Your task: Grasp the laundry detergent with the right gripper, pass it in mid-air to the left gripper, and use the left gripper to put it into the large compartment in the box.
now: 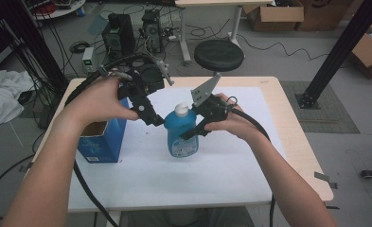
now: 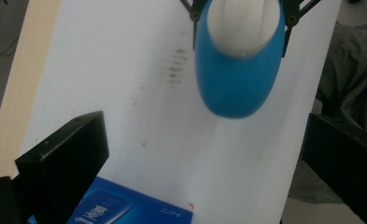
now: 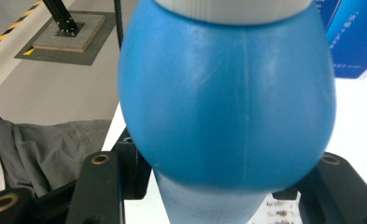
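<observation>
A pale wooden table with a white sheet spread over most of its top.

The sheet leaves a strip of bare wood showing along the far edge and down the right side, and the table's corners are rounded. A blue box stands on the left part, near that edge, with its top open. A blue bottle with a white cap shows upright near the middle of the sheet, just right of the box and apart from it; whether its base rests on the sheet cannot be told. In the left gripper view, faint dark smudges mark the sheet beside the bottle.
</observation>
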Action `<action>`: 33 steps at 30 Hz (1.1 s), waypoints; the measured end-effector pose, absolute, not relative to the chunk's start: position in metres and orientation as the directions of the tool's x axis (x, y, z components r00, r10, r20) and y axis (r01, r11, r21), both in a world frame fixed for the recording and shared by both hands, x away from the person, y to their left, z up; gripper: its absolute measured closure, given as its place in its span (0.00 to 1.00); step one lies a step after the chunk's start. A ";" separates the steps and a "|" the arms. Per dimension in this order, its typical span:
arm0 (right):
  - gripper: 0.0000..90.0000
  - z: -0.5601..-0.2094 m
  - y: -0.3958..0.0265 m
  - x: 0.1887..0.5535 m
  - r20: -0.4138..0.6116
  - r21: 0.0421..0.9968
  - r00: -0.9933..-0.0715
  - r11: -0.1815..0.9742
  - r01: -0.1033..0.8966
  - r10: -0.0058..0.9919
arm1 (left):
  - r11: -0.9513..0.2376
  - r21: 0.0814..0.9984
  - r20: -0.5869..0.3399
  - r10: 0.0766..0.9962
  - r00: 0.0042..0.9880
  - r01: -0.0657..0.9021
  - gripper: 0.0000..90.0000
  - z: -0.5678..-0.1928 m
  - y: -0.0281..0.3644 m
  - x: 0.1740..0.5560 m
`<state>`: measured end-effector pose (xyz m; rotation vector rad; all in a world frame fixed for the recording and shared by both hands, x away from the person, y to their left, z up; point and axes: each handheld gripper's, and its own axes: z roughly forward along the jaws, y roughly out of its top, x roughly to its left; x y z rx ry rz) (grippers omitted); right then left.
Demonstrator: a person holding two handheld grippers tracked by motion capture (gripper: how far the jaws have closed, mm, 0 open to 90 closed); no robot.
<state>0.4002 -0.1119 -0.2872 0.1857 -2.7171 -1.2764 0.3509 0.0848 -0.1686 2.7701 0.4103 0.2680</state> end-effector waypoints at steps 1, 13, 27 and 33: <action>0.50 -0.287 -0.112 0.400 0.068 0.772 -0.983 0.634 -0.054 -0.168 | -0.907 0.343 0.131 0.304 0.943 0.245 0.02 -0.168 0.083 0.351; 0.50 -0.275 -0.102 0.397 0.052 0.767 -0.984 0.638 -0.070 -0.171 | -0.926 0.307 0.109 0.264 0.958 0.220 0.03 -0.168 0.061 0.354; 0.50 -0.269 -0.101 0.393 0.045 0.771 -0.983 0.632 -0.078 -0.176 | -0.933 0.288 0.101 0.255 0.962 0.217 0.04 -0.175 0.043 0.357; 0.50 -0.266 -0.103 0.393 0.043 0.775 -0.983 0.627 -0.080 -0.178 | -0.937 0.278 0.085 0.245 0.966 0.214 0.09 -0.178 0.039 0.358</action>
